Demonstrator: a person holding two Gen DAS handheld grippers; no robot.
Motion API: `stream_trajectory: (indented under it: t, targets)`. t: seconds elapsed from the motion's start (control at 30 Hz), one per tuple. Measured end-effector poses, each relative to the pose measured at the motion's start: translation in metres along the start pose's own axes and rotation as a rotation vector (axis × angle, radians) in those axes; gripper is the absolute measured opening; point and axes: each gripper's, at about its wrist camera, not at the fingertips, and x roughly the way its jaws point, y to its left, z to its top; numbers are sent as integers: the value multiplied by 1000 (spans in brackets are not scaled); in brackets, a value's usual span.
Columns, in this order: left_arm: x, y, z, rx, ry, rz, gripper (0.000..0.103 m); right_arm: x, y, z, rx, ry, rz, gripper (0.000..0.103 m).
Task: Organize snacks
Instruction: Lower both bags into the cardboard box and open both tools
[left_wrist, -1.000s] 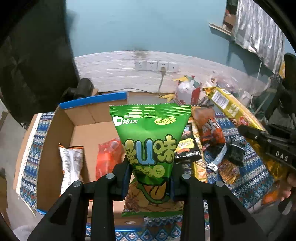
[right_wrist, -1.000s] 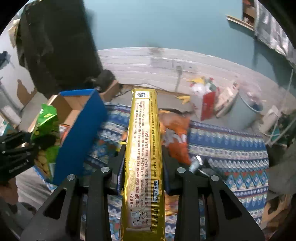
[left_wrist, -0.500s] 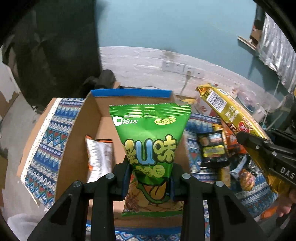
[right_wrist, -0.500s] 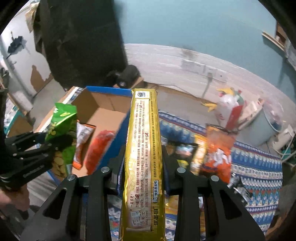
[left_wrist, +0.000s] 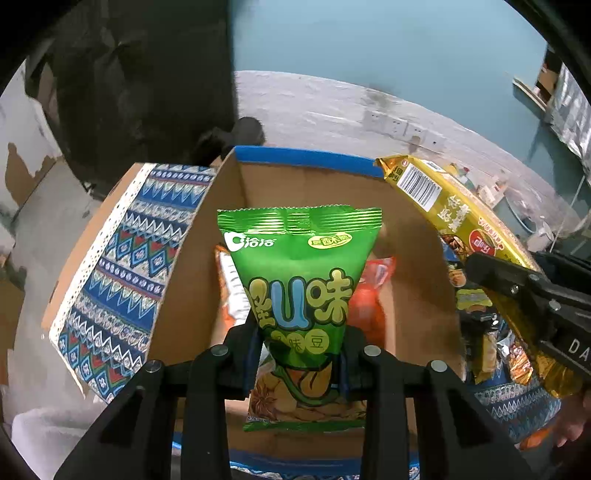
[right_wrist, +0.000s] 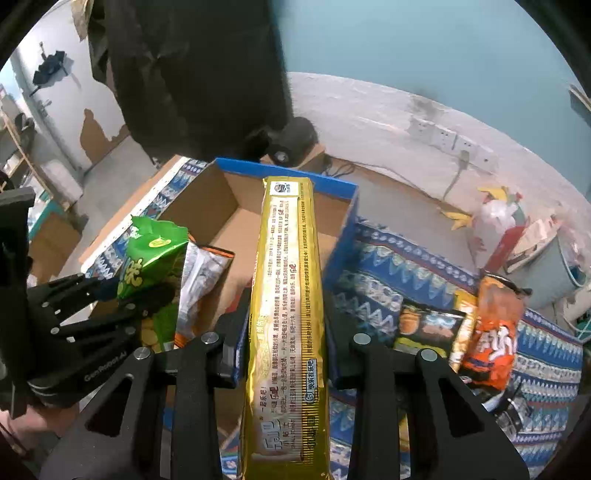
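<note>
Left wrist, green bag (left_wrist: 299, 295) over box (left_wrist: 306, 162)

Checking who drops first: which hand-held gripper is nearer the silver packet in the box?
Left. The left hand-held gripper, with its green bag, hangs right beside the silver packet; the right hand-held gripper sits further right, holding the gold pack.

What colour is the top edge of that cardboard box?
Blue. The cardboard box is plain brown inside, with a blue top edge, clearest in the right wrist view.
</note>
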Motion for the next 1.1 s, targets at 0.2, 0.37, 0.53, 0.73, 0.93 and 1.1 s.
stream_trajectory:
  t: [0.2,0.37,0.53,0.73,0.93,1.1]
  targets:
    - [2,12,-3,-30,21,27,39,20,13,3,-28,30,21,31]
    - [-3,17,-1,-41,-3,50,58,29,20,7,-36,48,35,31]
    - [-8,21,-1,-52,-13,55,60,35,27,12,-37,53,59,31]
    - [-9,19,0,-45,-17,57,60,35,29,14,-19,37,93,33]
    - [-12,12,0,-38,-20,42,60,24,25,12,-33,15,78,49]
    - [-17,1,1,-19,-30,23,68,13,16,8,-42,-13,45,63]
